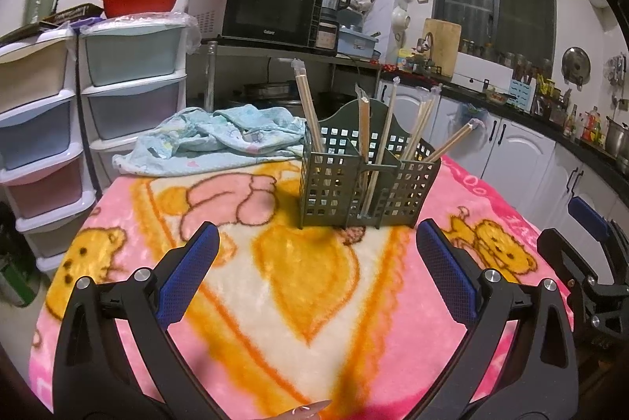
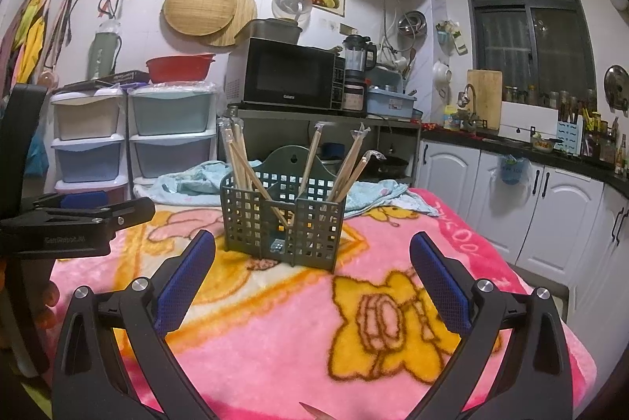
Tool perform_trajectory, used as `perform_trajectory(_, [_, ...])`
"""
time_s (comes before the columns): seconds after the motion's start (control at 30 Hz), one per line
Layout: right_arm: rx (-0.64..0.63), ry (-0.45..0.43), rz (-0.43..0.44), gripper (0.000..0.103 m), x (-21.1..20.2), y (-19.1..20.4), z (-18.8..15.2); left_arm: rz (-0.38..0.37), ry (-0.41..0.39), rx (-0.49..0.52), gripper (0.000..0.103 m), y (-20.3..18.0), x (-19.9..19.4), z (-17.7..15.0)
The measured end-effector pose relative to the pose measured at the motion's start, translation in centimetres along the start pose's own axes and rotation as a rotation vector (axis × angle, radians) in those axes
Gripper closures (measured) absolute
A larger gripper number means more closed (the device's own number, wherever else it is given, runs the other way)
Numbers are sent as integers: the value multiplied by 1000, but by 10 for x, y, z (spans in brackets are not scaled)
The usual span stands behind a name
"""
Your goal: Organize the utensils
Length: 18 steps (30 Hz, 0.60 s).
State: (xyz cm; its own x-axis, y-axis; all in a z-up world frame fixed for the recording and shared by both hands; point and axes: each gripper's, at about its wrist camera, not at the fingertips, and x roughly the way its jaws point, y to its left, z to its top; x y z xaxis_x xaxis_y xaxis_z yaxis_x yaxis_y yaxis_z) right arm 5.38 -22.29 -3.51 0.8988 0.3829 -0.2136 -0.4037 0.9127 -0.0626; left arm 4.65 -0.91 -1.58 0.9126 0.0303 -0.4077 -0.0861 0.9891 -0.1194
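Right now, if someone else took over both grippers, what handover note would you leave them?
Left gripper: open, empty, short of the holder.
Right gripper: open, empty, likewise.
Green utensil holder stands upright on the pink blanket; wrapped chopsticks lean in all its compartments.
Done: no loose utensils show on the blanket.
Left: nothing obvious; possibly check behind the blue cloth, where I cannot see.

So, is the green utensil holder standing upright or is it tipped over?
Upright. The green utensil holder stands on its base on the pink blanket, and the wrapped chopsticks lean out of its top.
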Motion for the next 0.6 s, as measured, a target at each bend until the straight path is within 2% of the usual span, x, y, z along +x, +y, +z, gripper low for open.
perform_trajectory(0.6, [-2,-1,1,6,0,0,0,1,1,0,11,1,0,0])
